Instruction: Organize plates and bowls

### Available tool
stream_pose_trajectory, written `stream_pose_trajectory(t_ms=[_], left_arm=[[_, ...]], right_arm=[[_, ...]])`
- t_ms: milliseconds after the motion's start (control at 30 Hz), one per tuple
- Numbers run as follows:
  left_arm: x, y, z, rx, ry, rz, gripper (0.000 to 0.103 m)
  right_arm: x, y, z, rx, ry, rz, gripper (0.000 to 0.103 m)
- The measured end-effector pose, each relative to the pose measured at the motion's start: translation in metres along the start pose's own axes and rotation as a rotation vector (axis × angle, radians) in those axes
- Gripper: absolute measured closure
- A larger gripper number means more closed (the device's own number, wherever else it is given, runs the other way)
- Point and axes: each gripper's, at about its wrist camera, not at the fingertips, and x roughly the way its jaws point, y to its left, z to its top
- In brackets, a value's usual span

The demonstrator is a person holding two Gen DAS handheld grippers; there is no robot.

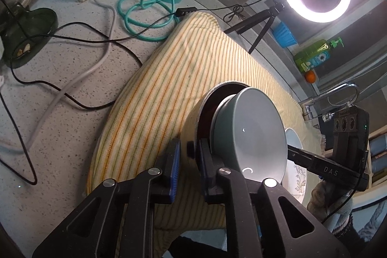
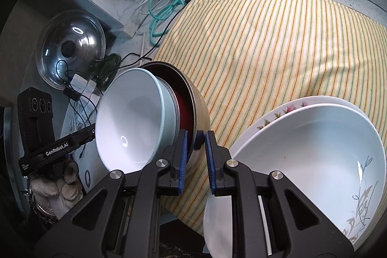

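— Nearest us, the left gripper (image 1: 187,156) is clenched on the steel bowl's (image 1: 193,117) rim, and the right gripper (image 2: 196,149) clamps the same rim from the opposite side.

— So we hold the steel bowl tilted above the striped cloth (image 2: 278,45) — the grey bowl (image 2: 130,122) nested inside it. White plates (image 2: 302,151) sit stacked beside our right gripper.

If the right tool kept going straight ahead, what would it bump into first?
Nothing new: the right tool is already shut on the rim of the metal bowl. Pushing on would press into that bowl; the striped cloth lies beyond it.
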Motion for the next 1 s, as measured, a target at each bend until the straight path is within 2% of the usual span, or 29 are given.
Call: stream_pose_trajectory(t_ms=[300, 500, 1000], left_arm=[[-0.002, -0.005, 0.001, 0.012, -0.009, 0.006, 0.096], [-0.012, -0.013, 0.006, 0.018, -0.038, -0.003, 0.096], [-0.022, -0.07, 0.014, 0.117, -0.078, -0.062, 0.096]], right_arm=[[-0.003, 0.002, -0.001, 0.013, 0.0, 0.0, 0.088], [-0.02, 0.005, -0.001, 0.007, -0.025, 0.015, 0.088], [-0.084, -0.017, -0.012, 0.052, -0.119, 0.006, 0.087]])
